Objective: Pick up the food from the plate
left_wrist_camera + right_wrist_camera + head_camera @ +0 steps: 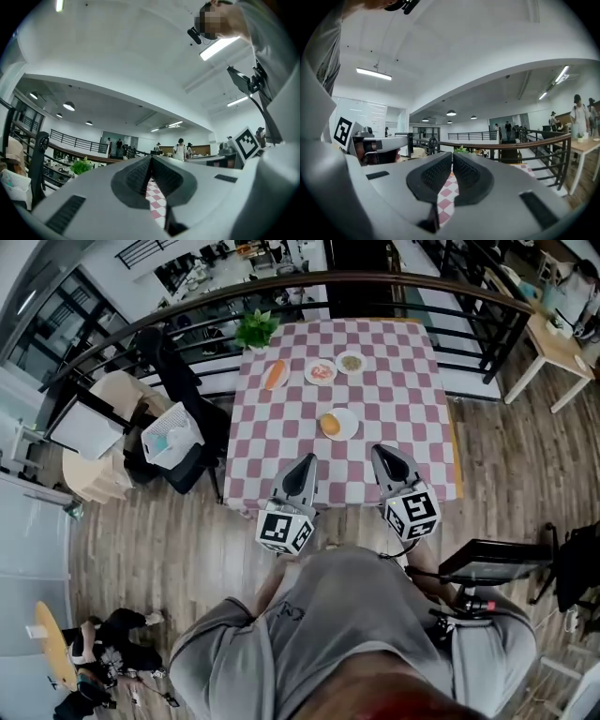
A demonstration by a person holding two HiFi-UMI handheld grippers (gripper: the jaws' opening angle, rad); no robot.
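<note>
A table with a pink-and-white checked cloth (281, 442) stands in front of me. Near its front middle is a white plate (348, 423) with a round orange piece of food (330, 425) on it. Farther back stand two small plates, one with pinkish food (321, 370) and one with greenish food (351, 362). A long orange food item (275, 374) lies on the cloth to their left. My left gripper (307, 461) (151, 158) and right gripper (380, 452) (453, 154) hover at the table's front edge, both shut and empty, short of the near plate.
A potted green plant (256, 329) sits at the table's far left corner. A curved black railing (450, 324) runs behind the table. To the left is a chair draped in black (183, 399) with a white basket (172, 435). A wooden side table (558, 343) is far right.
</note>
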